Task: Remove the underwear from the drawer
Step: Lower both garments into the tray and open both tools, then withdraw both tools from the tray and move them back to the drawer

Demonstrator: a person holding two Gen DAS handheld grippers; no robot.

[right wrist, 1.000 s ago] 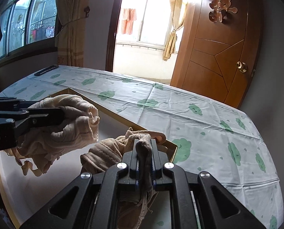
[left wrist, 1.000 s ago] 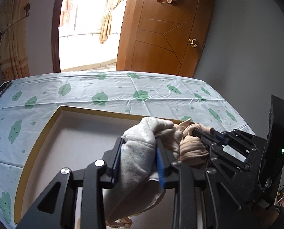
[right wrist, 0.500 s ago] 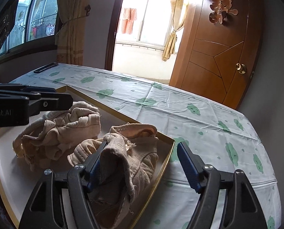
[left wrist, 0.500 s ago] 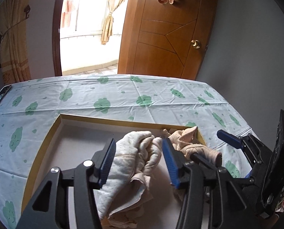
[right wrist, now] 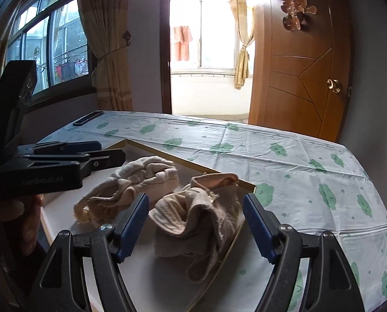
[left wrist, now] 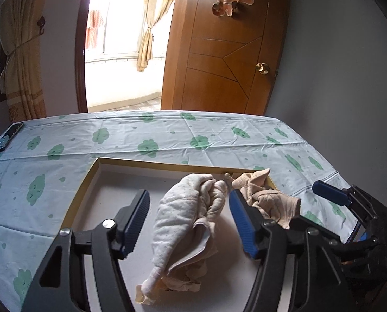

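A shallow white drawer with a gold rim [left wrist: 151, 163] lies on the table. In it lies a crumpled white dotted pair of underwear [left wrist: 185, 215], loose between the blue pads of my left gripper [left wrist: 190, 218], whose jaws are opening. A beige pair [right wrist: 198, 215] is heaped at the drawer's right corner, partly over the rim [right wrist: 219, 170]. It lies loose between the wide jaws of my open right gripper [right wrist: 196, 223]. The right wrist view shows the white pair [right wrist: 141, 179] further left, and my left gripper [right wrist: 112, 149] side-on above it.
A tablecloth [left wrist: 146, 135] with green clouds covers the table around the drawer. A dark phone [left wrist: 8, 137] lies near the far left edge. A wooden door [left wrist: 224, 59] and a bright doorway stand behind. A person's hand [right wrist: 24, 221] holds the left gripper.
Both grippers went from shut on the underwear to open. The white and beige pairs dropped onto the drawer floor. Both grippers drew back and up a little.
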